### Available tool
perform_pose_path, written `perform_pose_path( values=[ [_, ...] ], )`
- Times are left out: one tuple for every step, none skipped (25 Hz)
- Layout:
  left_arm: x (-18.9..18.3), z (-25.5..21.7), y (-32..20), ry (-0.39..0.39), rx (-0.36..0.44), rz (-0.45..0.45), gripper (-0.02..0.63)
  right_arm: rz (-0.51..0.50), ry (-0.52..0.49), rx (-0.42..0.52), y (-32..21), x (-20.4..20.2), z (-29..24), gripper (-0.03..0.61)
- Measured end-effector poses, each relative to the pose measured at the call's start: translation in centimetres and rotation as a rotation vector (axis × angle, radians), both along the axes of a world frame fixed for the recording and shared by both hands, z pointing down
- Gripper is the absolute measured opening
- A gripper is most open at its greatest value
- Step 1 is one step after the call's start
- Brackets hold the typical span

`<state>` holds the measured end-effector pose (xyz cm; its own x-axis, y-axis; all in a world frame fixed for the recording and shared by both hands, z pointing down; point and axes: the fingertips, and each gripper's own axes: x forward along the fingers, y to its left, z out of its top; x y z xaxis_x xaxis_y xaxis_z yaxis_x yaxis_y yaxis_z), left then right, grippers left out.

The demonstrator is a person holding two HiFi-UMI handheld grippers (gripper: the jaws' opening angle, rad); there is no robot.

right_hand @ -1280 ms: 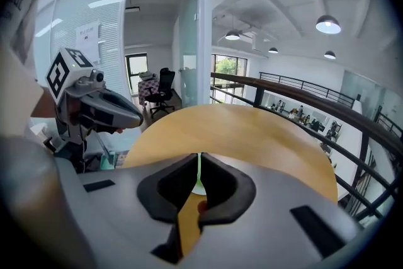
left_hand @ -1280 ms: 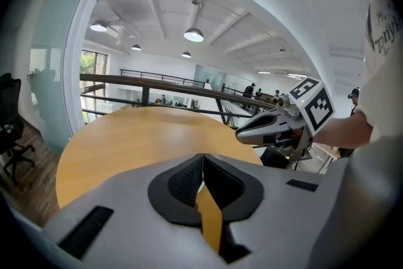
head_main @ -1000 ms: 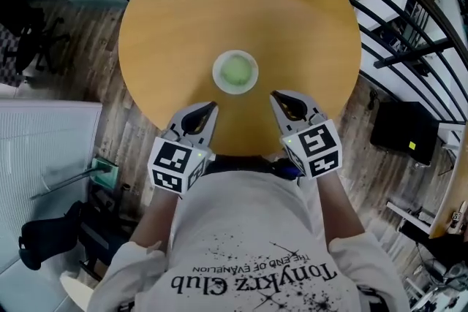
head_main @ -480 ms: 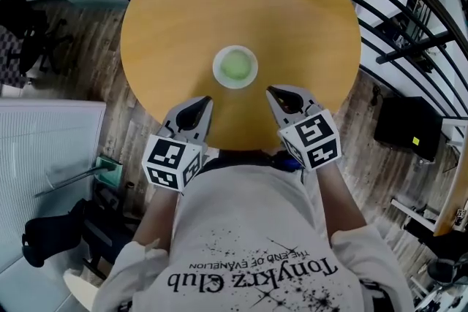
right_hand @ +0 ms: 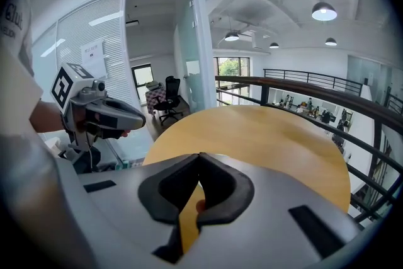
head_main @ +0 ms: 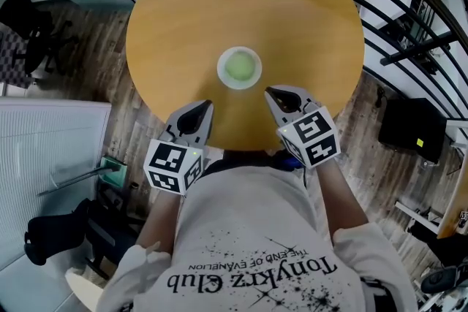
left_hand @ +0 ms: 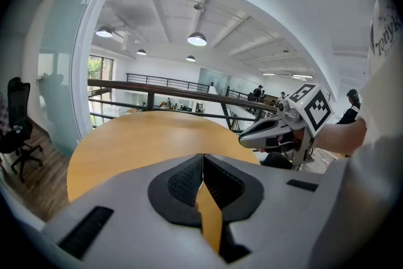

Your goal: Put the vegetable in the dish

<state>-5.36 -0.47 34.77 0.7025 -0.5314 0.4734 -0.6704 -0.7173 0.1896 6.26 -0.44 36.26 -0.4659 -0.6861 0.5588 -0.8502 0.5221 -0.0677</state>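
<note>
A pale green vegetable (head_main: pixel 238 67) lies inside the small white dish (head_main: pixel 227 79) near the middle of the round wooden table (head_main: pixel 292 4). My left gripper (head_main: pixel 206 105) hovers over the table's near edge, left of and below the dish, jaws closed with nothing between them. My right gripper (head_main: pixel 268 92) is held at the dish's lower right, a short gap from its rim, also shut and empty. In the left gripper view the jaws (left_hand: pixel 203 157) meet tip to tip and the right gripper (left_hand: pixel 277 129) shows at the right. The right gripper view shows its closed jaws (right_hand: pixel 199 155) and the left gripper (right_hand: pixel 104 113).
A black metal railing (head_main: pixel 409 33) curves round the table's far and right sides. Wooden floor lies below, with an office chair (head_main: pixel 25 25) at the left, a dark box (head_main: pixel 409 129) at the right and a glass partition (head_main: pixel 44 150) at the lower left.
Both grippers have drawn back slightly from the dish toward the table's near edge. The dish and vegetable stay put.
</note>
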Motion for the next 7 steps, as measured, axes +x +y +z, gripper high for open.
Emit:
perform_pose_path(
  values=[
    [0.03,-0.04,0.04,0.001,0.0,0.0,0.023,0.0,0.0,-0.001,0.02,0.0,0.0,0.025],
    [0.06,-0.08,0.08,0.001,0.001,0.001,0.023,-0.001,0.0,-0.002,0.02,-0.02,0.04,0.025],
    [0.05,-0.11,0.12,0.002,0.002,0.001,0.023,-0.001,0.001,-0.003,-0.02,-0.08,0.13,0.025],
    [-0.01,-0.12,0.16,0.002,0.003,0.002,0.023,-0.003,0.002,-0.005,-0.09,-0.19,0.25,0.025],
    [-0.11,-0.13,0.19,0.0,0.003,0.003,0.023,-0.004,0.001,-0.007,-0.18,-0.35,0.36,0.025],
    [-0.25,-0.12,0.22,-0.001,0.004,0.003,0.023,-0.006,0.0,-0.008,-0.27,-0.53,0.47,0.025],
    [-0.39,-0.11,0.25,-0.003,0.004,0.002,0.023,-0.008,-0.002,-0.01,-0.37,-0.73,0.57,0.025]
  ],
)
